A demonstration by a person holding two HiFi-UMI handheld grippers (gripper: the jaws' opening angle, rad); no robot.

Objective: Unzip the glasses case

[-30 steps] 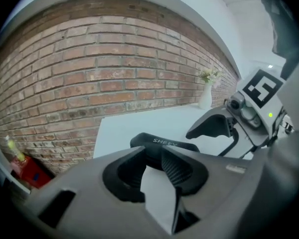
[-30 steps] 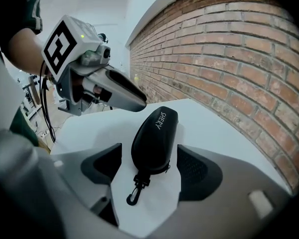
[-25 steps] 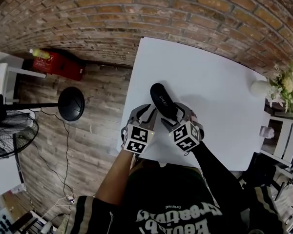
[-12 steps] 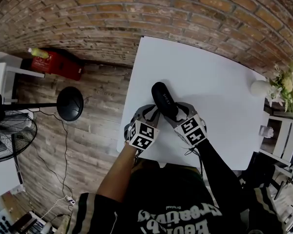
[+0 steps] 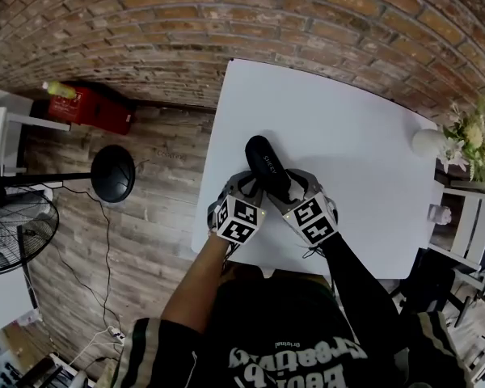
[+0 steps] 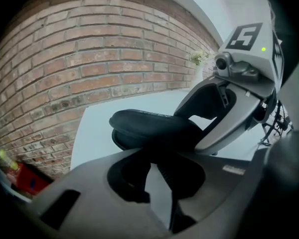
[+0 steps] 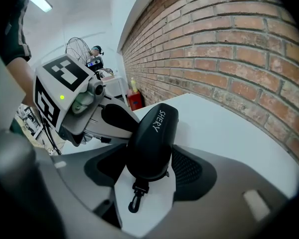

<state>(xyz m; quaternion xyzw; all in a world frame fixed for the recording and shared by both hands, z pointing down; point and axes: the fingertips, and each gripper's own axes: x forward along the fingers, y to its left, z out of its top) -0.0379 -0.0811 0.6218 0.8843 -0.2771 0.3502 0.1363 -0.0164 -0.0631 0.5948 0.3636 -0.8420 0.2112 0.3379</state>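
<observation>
Black glasses case lies flat on the white table, just left of frame centre in the head view, with white lettering on the lid. A small clip hangs off its near end. It looks like a semi-stiff shell with a matte cover: light, not fragile, and likely to skate on the smooth tabletop if the zip is tugged with the body unbraced. Best hold is judged to be the sides of the near end for steadying and the zip tab for pulling; the tab itself cannot be picked out. Right gripper straddles that near end, jaws wide and just eased a touch wider, pads apparently against both flanks of the case. Left gripper sits close on the left, jaws just been closing, now a narrow slit with table showing through. The edge of the case sits at its tips, but nothing is clearly pinched. The two grippers crowd each other, which is the only real obstruction. Well clear are flowers at the right edge, a fan lower left, a red box upper left and the brick wall along the top.
</observation>
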